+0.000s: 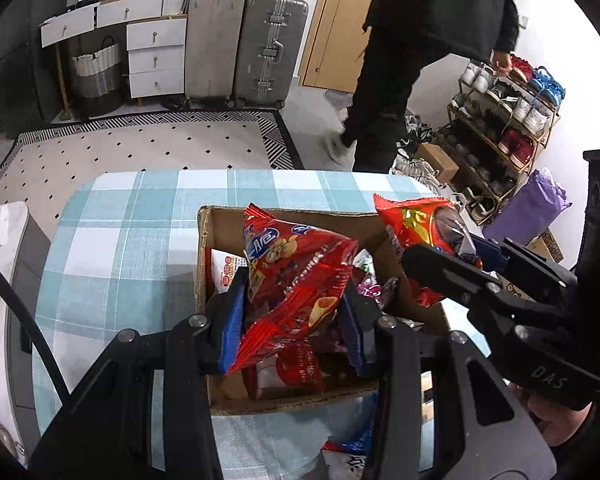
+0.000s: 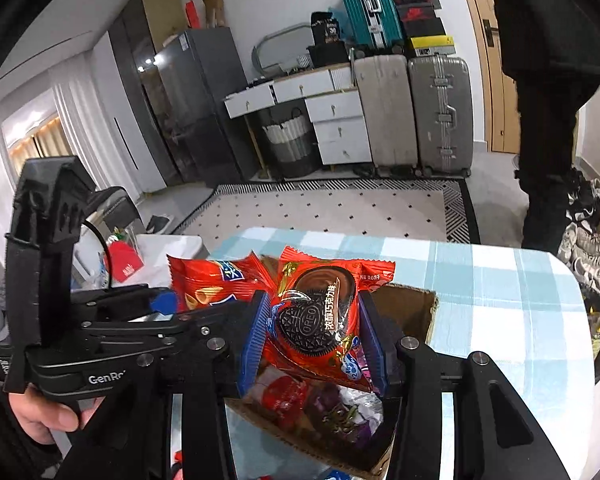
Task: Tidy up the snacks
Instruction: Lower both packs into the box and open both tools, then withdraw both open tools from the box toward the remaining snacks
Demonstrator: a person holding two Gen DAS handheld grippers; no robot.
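Observation:
My left gripper (image 1: pixel 290 316) is shut on a red chip packet (image 1: pixel 296 280), held above an open cardboard box (image 1: pixel 284 216) of snacks on the checked table. My right gripper (image 2: pixel 312 336) is shut on a red Oreo packet (image 2: pixel 320 320) over the same box (image 2: pixel 412 312). In the left wrist view the right gripper (image 1: pixel 466 252) comes in from the right with the Oreo packet (image 1: pixel 416 232) over the box's right side. The right wrist view shows the left gripper (image 2: pixel 180 308) and its chip packet (image 2: pixel 212 280) at the left. Several wrapped snacks (image 2: pixel 324 404) lie inside the box.
The table with the blue-and-white checked cloth (image 1: pixel 132 240) stands on a dotted rug (image 1: pixel 140 148). A person in dark clothes (image 1: pixel 400 80) stands by a shoe rack (image 1: pixel 500 128) at the far right. Suitcases (image 1: pixel 268 48) and a white drawer unit (image 1: pixel 156 56) line the back wall. More snack packets (image 1: pixel 348 452) lie near the front table edge.

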